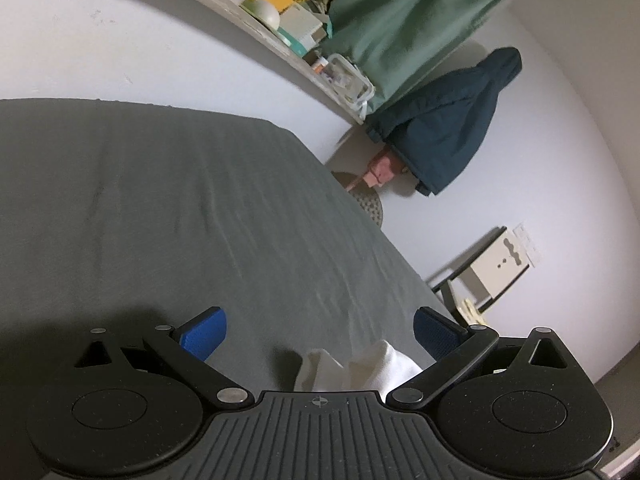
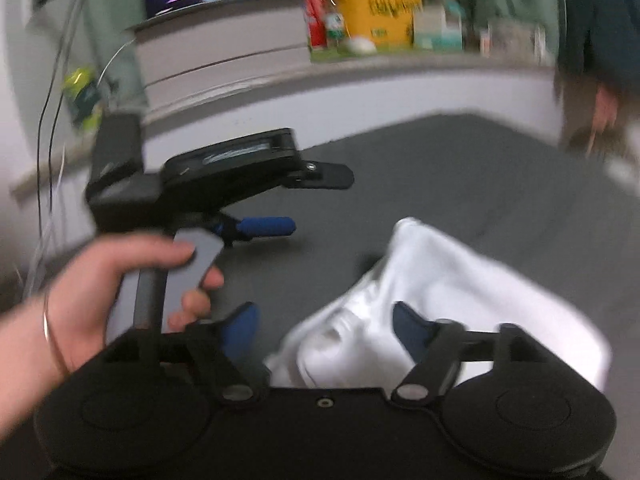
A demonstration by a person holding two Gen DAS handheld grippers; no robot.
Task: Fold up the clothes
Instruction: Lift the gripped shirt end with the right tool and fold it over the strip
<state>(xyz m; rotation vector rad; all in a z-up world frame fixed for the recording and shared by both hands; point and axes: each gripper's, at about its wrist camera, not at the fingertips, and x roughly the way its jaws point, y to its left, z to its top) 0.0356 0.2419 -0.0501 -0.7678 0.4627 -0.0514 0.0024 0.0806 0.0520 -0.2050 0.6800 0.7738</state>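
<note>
Two wide-jawed grippers around white cloth point(image 2: 460, 280) on grey sheet point(image 1: 160, 200), shelf clutter point(image 1: 288, 4) beyond.

Left gripper point(image 1: 320, 332): matte black plastic body with a ribbed grey-black centre plate bearing a small crosshair mark, two round black discs at the sides, black linkage bars pinned with silver round-headed screws, triangular cut-outs in the outer arms, and blue textured finger pads point(image 1: 204, 334).

Right gripper point(image 2: 326, 330): same black body, discs and silver pivot screws, one small ringed hole at the centre, blue pads point(image 2: 240, 328); blurred.

Left gripper seen from the side in the right wrist view point(image 2: 224, 200): black housing on a grey pistol handle, blue-covered fingers.

Left hand point(image 2: 100, 296): bare, thin metal bangle point(image 2: 50, 330) at the wrist.
</note>
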